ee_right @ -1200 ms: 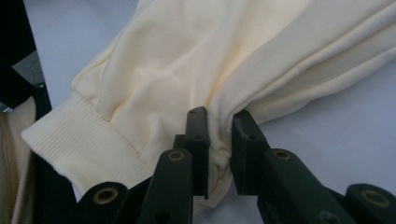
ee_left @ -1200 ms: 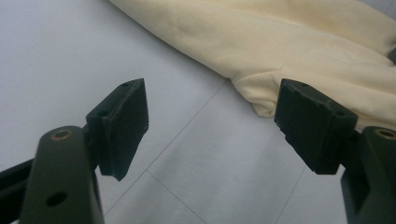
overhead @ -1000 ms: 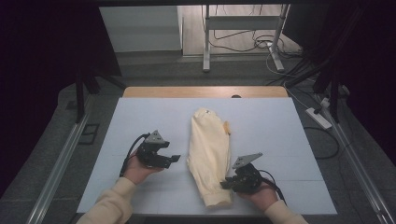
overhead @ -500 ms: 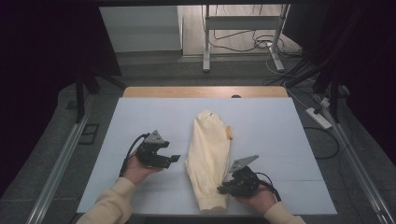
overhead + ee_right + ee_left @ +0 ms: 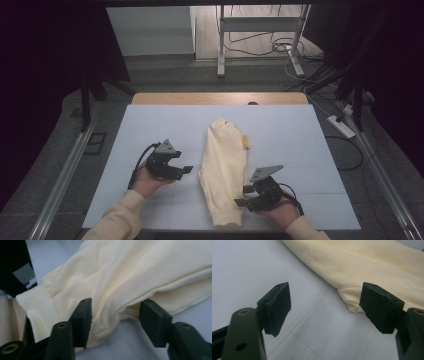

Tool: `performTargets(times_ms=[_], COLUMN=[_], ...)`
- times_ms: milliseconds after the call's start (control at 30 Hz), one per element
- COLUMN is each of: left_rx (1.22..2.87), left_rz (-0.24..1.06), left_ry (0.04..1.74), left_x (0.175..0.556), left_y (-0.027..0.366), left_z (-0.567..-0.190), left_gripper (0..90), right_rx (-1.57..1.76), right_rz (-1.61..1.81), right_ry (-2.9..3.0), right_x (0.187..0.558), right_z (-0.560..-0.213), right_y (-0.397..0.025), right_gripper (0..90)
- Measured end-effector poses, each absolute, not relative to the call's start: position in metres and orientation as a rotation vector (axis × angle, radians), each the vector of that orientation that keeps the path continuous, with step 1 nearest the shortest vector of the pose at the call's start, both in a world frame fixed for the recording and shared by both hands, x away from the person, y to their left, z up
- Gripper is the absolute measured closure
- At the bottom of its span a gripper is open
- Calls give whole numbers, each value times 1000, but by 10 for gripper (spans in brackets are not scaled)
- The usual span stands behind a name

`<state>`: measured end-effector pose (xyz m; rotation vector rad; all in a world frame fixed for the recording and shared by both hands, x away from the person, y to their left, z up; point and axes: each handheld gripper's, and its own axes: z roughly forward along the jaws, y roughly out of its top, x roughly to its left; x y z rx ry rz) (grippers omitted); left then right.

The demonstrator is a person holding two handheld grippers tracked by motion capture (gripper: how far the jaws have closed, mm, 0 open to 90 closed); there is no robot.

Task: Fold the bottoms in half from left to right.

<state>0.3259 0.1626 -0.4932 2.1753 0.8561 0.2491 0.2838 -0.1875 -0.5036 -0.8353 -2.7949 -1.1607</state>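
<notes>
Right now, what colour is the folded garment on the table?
Pale cream yellow, plain; the garment shows best in the right gripper view.

Grey floor (image 5: pixel 165 75) surrounds the table (image 5: pixel 280 125); cables (image 5: pixel 270 47) trail behind, dimly lit.

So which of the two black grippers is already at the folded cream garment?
The right gripper: its open jaws straddle the folded cream garment; the left gripper stays beside it.
</notes>
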Motion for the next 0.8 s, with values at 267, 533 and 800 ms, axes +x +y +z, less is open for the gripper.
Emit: performTargets(times_ms=[267,533,800], left_rx=[2176,2167,2169], left_rz=[250,246,226], left_ry=[860,865,858], left_x=[326,326,330], left_y=[163,162,161], left_z=[-493,-493,-496], left_gripper=[249,249,247], right_rx=[-882,-910,-990], right_rz=[-1242,-1262,-1307], right_ry=[-2801,-2834,-2837], right_x=[291,297,309], right_z=[-500,-499,-491], right_y=[-194,-198,-203], right_gripper=[268,177,165])
